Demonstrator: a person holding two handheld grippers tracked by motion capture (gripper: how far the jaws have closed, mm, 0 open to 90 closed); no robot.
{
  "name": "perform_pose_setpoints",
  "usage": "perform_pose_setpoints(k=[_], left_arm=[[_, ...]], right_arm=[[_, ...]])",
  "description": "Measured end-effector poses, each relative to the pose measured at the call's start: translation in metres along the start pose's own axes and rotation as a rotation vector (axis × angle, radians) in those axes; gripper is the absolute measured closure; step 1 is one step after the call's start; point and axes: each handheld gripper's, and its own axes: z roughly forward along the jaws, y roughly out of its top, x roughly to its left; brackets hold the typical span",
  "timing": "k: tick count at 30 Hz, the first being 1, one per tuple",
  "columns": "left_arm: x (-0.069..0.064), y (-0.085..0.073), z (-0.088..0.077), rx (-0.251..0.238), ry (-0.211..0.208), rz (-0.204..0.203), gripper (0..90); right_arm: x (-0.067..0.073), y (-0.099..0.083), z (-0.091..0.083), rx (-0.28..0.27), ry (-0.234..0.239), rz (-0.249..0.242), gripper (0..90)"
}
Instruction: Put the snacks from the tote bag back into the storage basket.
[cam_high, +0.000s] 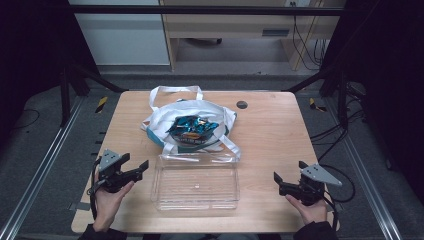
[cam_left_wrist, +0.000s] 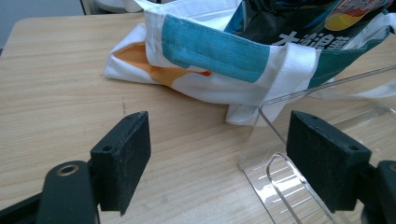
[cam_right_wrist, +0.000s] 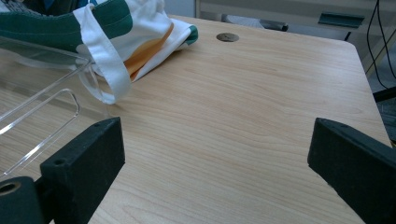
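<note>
Both your left gripper (cam_high: 141, 169) and right gripper (cam_high: 278, 183) stand spread, pinching nothing, flanking the clear plastic tray (cam_high: 195, 200). Beyond it, the snack packet (cam_high: 192, 128) lies in the tote bag (cam_high: 159, 118); reach carelessly and a strap could snag, dragging the bag.

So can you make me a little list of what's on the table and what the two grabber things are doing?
table: light wood table
bag: white cloth bag with teal trim, lying behind the tray
inside bag: shiny blue snack packet
tray: clear plastic tray, nothing in it
left hand-held gripper: open, holding nothing, left of the tray
right hand-held gripper: open, holding nothing, right of the tray
</note>
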Motion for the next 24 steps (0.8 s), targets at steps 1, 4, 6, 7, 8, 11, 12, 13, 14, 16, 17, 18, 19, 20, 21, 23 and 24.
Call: perform_pose_setpoints(k=[1, 4, 6, 7, 8, 11, 12, 13, 14, 16, 17, 18, 19, 20, 21, 23, 24], left_arm=[[-0.001, 0.000, 0.000, 0.004, 0.002, 0.004, 22.1], [-0.003, 0.000, 0.000, 0.009, -0.002, 0.016, 24.2], [-0.004, 0.001, 0.000, 0.001, -0.010, 0.019, 24.8], [-0.004, 0.001, 0.000, 0.001, -0.010, 0.019, 24.9], [-0.004, 0.001, 0.000, -0.002, -0.012, 0.018, 25.2], [-0.005, 0.003, -0.001, -0.011, -0.020, 0.015, 26.1], [-0.006, 0.004, -0.001, -0.014, -0.024, 0.011, 26.1], [-0.006, 0.005, -0.001, -0.014, -0.030, 0.007, 26.4], [-0.007, 0.006, -0.001, -0.015, -0.035, -0.001, 26.7], [-0.008, 0.008, -0.002, -0.022, -0.044, -0.009, 27.1], [-0.009, 0.009, -0.003, -0.027, -0.047, -0.010, 27.4], [-0.009, 0.010, -0.004, -0.030, -0.050, -0.008, 27.5], [-0.010, 0.011, -0.004, -0.032, -0.051, -0.008, 27.5], [-0.011, 0.012, -0.004, -0.034, -0.053, -0.007, 27.5], [-0.012, 0.013, -0.004, -0.033, -0.057, -0.004, 27.5], [-0.015, 0.014, -0.004, -0.037, -0.063, -0.001, 27.5], [-0.016, 0.015, -0.004, -0.036, -0.064, 0.002, 27.5]], right_arm=[[0.000, 0.000, 0.000, 0.000, 0.000, 0.000, 4.3], [0.002, 0.000, -0.001, 0.003, 0.002, -0.010, 4.4], [0.003, 0.001, -0.001, 0.001, 0.005, -0.008, 4.4], [0.003, 0.001, -0.001, 0.001, 0.005, -0.012, 4.4], [0.003, 0.001, -0.001, 0.004, 0.003, -0.019, 4.4], [0.004, 0.001, 0.000, 0.010, 0.004, -0.022, 4.4], [0.005, 0.001, 0.000, 0.011, 0.004, -0.024, 4.4], [0.005, 0.001, 0.000, 0.009, 0.004, -0.025, 4.4], [0.005, 0.001, 0.000, 0.009, 0.005, -0.025, 4.4], [0.005, 0.002, 0.000, 0.007, 0.006, -0.021, 4.4], [0.005, 0.002, 0.000, 0.007, 0.005, -0.021, 4.4], [0.005, 0.002, 0.000, 0.009, 0.005, -0.020, 4.4], [0.005, 0.002, 0.000, 0.008, 0.005, -0.021, 4.4], [0.005, 0.002, 0.000, 0.006, 0.004, -0.026, 4.4], [0.006, 0.002, -0.001, 0.004, 0.006, -0.023, 4.5], [0.006, 0.002, -0.001, 0.005, 0.007, -0.023, 4.4], [0.006, 0.002, 0.000, 0.010, 0.006, -0.023, 4.4]])
